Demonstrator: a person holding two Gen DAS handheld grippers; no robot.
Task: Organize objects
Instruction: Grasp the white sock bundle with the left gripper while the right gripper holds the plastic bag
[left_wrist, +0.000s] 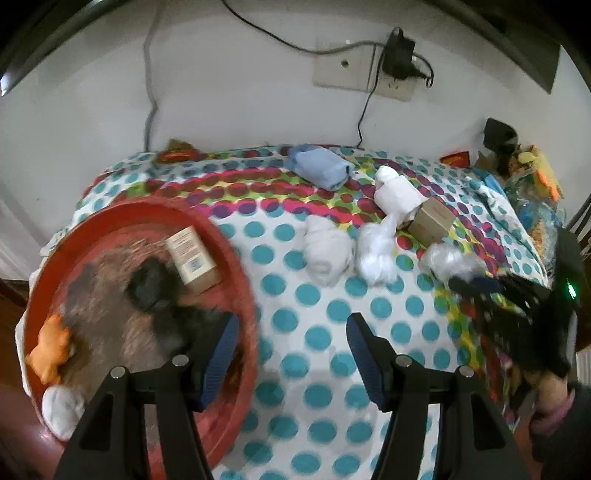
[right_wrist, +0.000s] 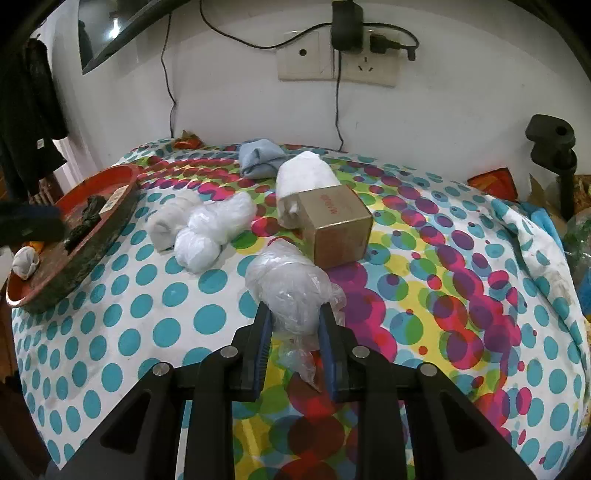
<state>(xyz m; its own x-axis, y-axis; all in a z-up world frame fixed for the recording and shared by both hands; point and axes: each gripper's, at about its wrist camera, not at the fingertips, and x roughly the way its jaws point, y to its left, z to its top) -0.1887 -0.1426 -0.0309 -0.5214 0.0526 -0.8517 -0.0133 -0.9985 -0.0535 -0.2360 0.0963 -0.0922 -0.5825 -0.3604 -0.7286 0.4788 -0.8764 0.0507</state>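
right gripper (right_wrist: 295, 332): jaws pinched tight on the clear plastic-wrapped bundle (right_wrist: 291, 288). Pads squeeze its near end and the rest of it bulges out ahead of the fingertips, so its long axis runs pretty much along the fingers, away from the camera.

left gripper (left_wrist: 291, 354): jaws wide apart, nothing between them, just the dotted tablecloth (left_wrist: 314, 314) showing in the gap.

red tray (left_wrist: 236, 258): sits at the left edge of the table, the left gripper's left finger overlapping its rim in that view. Already has a small carton (left_wrist: 194, 258), something dark, an orange toy (left_wrist: 50, 347) and a white sock ball (left_wrist: 61, 410) in it.

key relation: from the right gripper the tray lies far to the left, across the table. My guess is the bundle has to travel leftward to get dropped in, while the left gripper is the nearer hand for anything else.

still loose, mid table: grey sock roll (right_wrist: 168, 221) touching a white plastic bundle (right_wrist: 210, 236), side by side.

further back: brown box (right_wrist: 338, 225) leaning against a white bottle (right_wrist: 303, 184).

farthest: blue cloth roll (right_wrist: 258, 157), close to the wall.
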